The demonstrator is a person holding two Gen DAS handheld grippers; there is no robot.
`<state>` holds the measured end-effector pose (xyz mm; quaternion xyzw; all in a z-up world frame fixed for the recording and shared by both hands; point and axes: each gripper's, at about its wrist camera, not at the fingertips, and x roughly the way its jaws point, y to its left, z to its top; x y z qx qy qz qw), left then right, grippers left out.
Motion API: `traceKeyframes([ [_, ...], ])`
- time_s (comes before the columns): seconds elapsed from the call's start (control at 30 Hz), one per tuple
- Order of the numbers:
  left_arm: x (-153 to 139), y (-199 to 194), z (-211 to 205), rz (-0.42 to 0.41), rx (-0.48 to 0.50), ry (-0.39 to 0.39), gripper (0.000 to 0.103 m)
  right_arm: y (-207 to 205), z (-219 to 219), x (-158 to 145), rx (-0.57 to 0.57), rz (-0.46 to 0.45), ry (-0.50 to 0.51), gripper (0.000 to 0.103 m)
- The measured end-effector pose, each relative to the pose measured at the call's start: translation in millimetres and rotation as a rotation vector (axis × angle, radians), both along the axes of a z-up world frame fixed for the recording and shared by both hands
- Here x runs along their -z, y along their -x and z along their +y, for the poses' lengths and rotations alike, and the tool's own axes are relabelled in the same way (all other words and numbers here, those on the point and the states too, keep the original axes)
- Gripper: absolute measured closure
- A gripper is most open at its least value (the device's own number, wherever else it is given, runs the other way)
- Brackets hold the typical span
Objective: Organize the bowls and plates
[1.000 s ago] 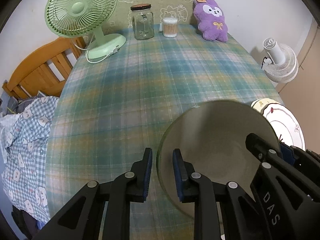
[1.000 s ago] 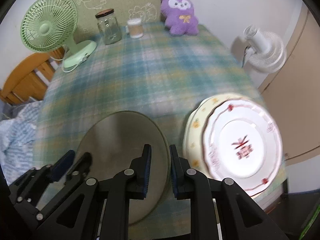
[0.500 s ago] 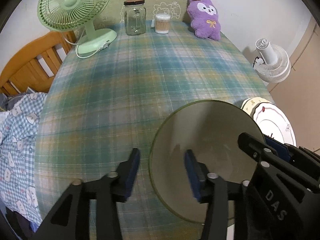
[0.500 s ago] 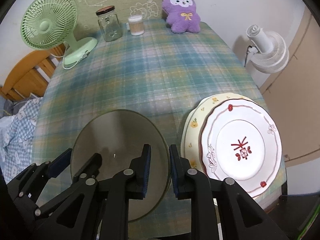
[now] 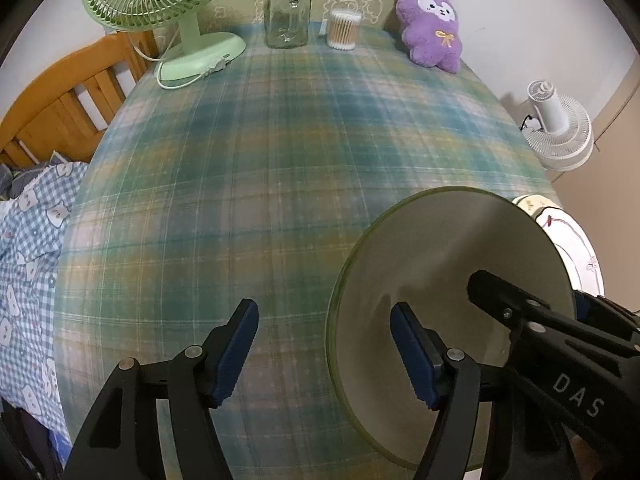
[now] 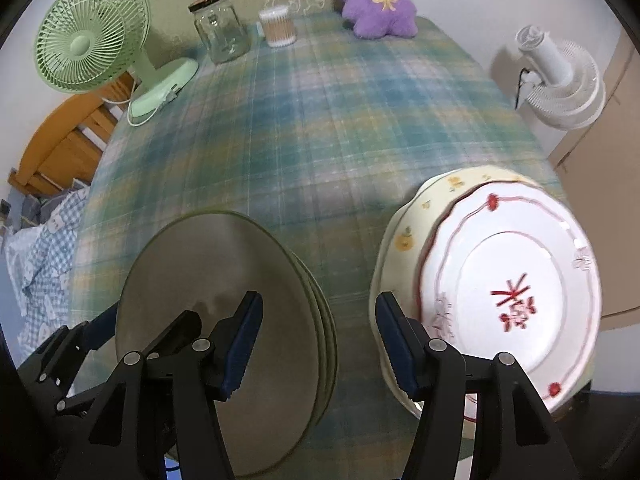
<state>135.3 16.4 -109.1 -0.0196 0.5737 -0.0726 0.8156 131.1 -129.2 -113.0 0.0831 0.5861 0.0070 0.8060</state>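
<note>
Far left of the green plate, past the table edge: a wooden bed frame (image 5: 60, 100) and blue checked bedding (image 5: 28, 264), both cut off by the picture's round border. Behind and left of the green plate, at the table's far edge: a green desk fan (image 5: 160, 4), top of its cage clipped in the left view. Right of that, a glass jar (image 5: 288, 12), a tub of cotton swabs (image 5: 344, 30) and a purple plush toy (image 5: 432, 28).

Near front, straddling the green plate's left rim: left gripper (image 5: 324, 352), fingers spread and just opened wider, one pad over the plaid table (image 5: 280, 152), the other over the plate's bowl; neither pad pressing the rim.

Green plate (image 6: 216, 320) itself on the table, near edge, resting on at least one more like it, seen only as thin rims at its right side; number in the pile hard to tell.

At the green plate's right rim: right gripper (image 6: 316, 348), fingers likewise spread and just opened wider, clear of the rim, one pad over the plate, the other over the neighbouring pile.

Just right of the green plate: a white plate with red trim (image 6: 512, 292) lying on a cream plate with yellow flowers (image 6: 412, 224), mostly covered; near edges blurred and hidden behind the fingers.

Far right, off the table: a white fan (image 6: 560, 80).
</note>
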Motion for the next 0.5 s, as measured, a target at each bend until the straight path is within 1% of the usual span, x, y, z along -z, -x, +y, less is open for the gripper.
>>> traceKeyframes([
  [0.1, 2, -1, -2, -0.001, 0.012, -0.007, 0.033, -2, -1, 5, -0.005, 0.009, -0.017, 0.045],
  [0.17, 4, -1, -4, -0.008, 0.008, -0.009, 0.033, -4, -2, 9, -0.001, 0.022, -0.037, 0.050],
  [0.23, 5, 0, -5, -0.015, 0.001, -0.009, 0.035, -6, -3, 13, 0.001, 0.038, -0.054, 0.051],
  [0.27, 6, 0, -6, -0.007, 0.002, 0.007, 0.035, -6, -2, 14, -0.002, 0.043, -0.064, 0.052],
  [0.3, 7, 0, -7, -0.005, 0.000, 0.018, 0.039, -6, -2, 15, -0.002, 0.043, -0.067, 0.052],
  [0.37, 8, 0, -7, 0.000, -0.008, 0.036, 0.041, -7, -2, 16, -0.002, 0.040, -0.072, 0.052],
  [0.5, 9, -1, -6, 0.011, -0.009, 0.061, 0.043, -5, -4, 17, 0.009, 0.043, -0.098, 0.053],
])
